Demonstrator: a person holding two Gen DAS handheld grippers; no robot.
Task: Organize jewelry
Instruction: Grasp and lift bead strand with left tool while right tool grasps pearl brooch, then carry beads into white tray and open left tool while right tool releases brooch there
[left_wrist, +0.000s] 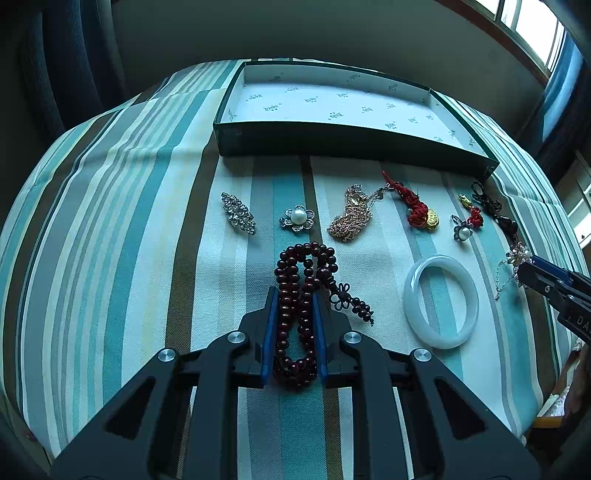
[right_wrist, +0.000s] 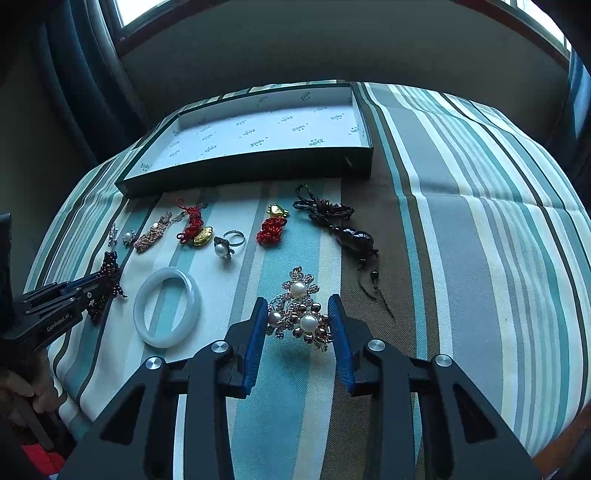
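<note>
In the left wrist view my left gripper (left_wrist: 295, 293) is shut on a string of dark red beads (left_wrist: 291, 266) lying bunched on the striped cloth. Its blue pads press the strand from both sides. My right gripper (right_wrist: 298, 301) is shut on a pearl brooch (right_wrist: 308, 323), with a pad against each side. The same gripper (left_wrist: 528, 267) enters the left wrist view at the right edge, by the brooch (left_wrist: 517, 256). A shallow dark green box (left_wrist: 332, 140) with a white printed lining stands behind the jewelry with nothing in it. A white bangle (left_wrist: 412, 295) lies flat between the grippers.
In a row before the box lie a crystal brooch (left_wrist: 238, 213), pearl flower (left_wrist: 298, 217), gold chain (left_wrist: 349, 218), red knot charms (left_wrist: 415, 206), pearl ring (left_wrist: 461, 230) and black cord pendant (right_wrist: 351, 234). A hand (right_wrist: 22, 391) holds the left gripper (right_wrist: 96, 282).
</note>
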